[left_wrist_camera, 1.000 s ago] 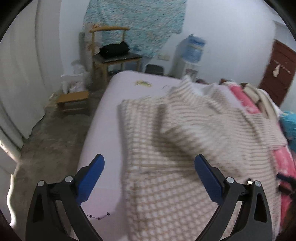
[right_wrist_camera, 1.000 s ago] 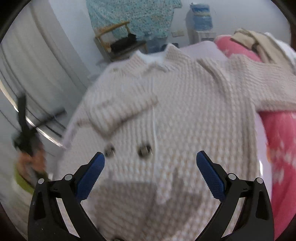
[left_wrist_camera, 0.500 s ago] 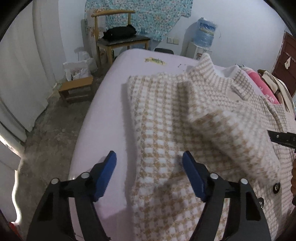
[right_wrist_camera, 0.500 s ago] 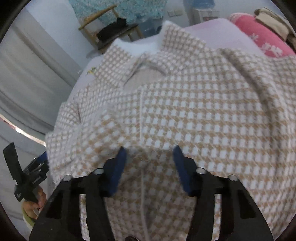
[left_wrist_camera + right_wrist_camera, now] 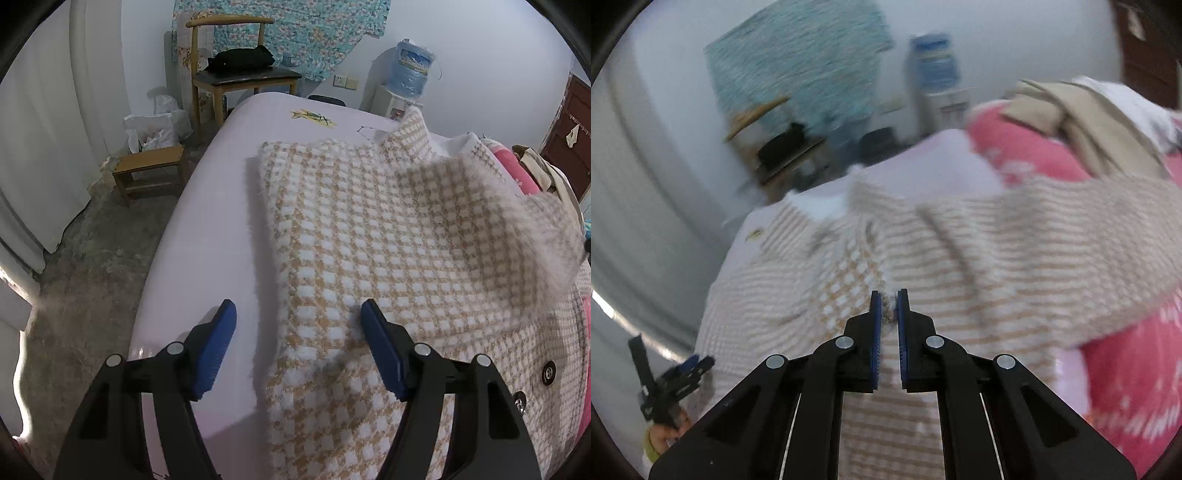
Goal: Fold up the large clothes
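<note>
The checked coat (image 5: 388, 240) is lying on the bed (image 5: 221, 192). The right gripper (image 5: 887, 302) is pinching a coat fold at 12 o'clock. The left gripper (image 5: 297, 314) is standing partly open, straddling the coat's 9 o'clock edge, pads pressing nothing.

One garment: a fuzzy knit coat (image 5: 388, 236) in a tan-and-white check, lying front up on a pale lilac bed (image 5: 221, 184). Two dark round buttons (image 5: 548, 370) show near the front edge. The collar stands up at the far end. A fold of cloth is lifted off the body toward the right, its raised edge blurred. The coat's left edge lies flat on the bed, straight along its length.
</note>
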### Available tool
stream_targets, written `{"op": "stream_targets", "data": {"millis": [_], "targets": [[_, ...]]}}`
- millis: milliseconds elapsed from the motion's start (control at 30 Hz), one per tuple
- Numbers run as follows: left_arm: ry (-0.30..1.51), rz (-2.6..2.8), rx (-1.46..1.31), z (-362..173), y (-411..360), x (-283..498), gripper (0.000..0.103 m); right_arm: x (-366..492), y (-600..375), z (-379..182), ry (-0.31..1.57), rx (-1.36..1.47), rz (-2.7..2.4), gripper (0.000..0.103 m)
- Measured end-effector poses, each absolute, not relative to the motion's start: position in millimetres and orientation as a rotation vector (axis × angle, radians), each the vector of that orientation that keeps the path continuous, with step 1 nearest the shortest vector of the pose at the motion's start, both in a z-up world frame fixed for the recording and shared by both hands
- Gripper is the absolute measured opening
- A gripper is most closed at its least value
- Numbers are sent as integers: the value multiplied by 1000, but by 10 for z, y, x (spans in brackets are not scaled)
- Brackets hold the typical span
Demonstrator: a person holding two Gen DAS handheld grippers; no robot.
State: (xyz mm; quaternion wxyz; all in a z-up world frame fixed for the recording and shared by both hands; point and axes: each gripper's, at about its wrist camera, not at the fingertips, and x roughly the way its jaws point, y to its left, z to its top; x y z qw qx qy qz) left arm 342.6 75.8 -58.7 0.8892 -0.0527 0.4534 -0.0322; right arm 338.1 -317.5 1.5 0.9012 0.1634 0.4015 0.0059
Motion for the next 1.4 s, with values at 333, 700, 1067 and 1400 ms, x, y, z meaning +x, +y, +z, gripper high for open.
{"op": "stream_targets", "data": {"millis": [333, 700, 1067, 1400], "targets": [[958, -78, -121, -568, 800, 3395, 68, 3607, -3419, -322, 958, 310, -51, 45], [953, -109, -175, -565, 872, 3321, 68, 4118, -3105, -619, 1066, 127, -33, 2], [951, -183, -208, -535, 922, 3159, 68, 4192, -2943, -590, 931, -144, -211, 0], [893, -244, -169, -224, 775, 3077, 64, 4047, -3224, -337, 893, 7, -31, 17]]}}
